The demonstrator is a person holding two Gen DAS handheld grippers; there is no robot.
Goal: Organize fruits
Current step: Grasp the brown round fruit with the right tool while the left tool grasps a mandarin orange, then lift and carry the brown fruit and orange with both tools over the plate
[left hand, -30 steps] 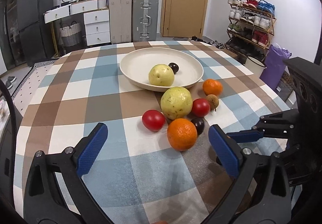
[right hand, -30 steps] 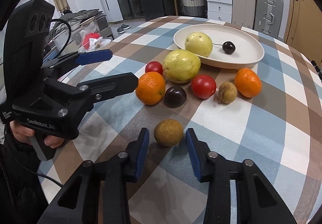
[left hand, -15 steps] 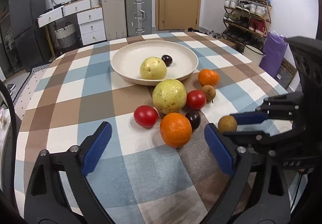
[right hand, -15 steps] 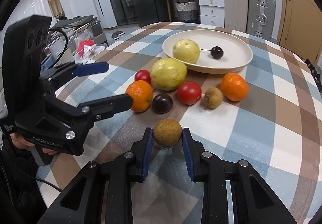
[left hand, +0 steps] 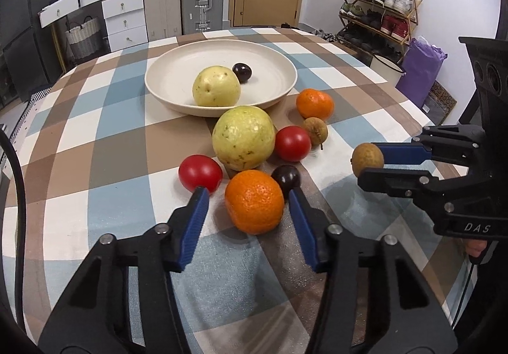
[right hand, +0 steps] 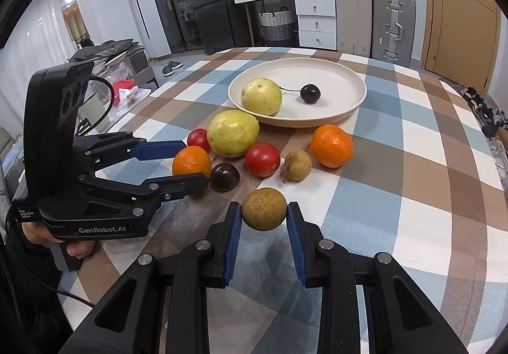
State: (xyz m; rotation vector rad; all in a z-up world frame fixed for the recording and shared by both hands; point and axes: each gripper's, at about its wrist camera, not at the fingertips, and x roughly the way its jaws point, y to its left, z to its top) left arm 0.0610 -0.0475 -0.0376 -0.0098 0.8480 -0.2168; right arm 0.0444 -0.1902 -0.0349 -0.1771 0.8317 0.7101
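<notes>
Here: rough round brown fruit (right hand: 264, 209) clamped in right tool (right hand: 264, 220).

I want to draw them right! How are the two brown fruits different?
The near brown fruit is pinched in the right tongs and lifted off the cloth; the far brown fruit lies on the table among the other fruit. The near one looks rounder and smoother; the far one looks wrinklier, with a little stem. Both are small, brown and speckled.

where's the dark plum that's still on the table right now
The dark plum sits on the tablecloth in the fruit cluster, touching the near orange, just in front of the big yellow-green fruit and beside the left claw.
</notes>
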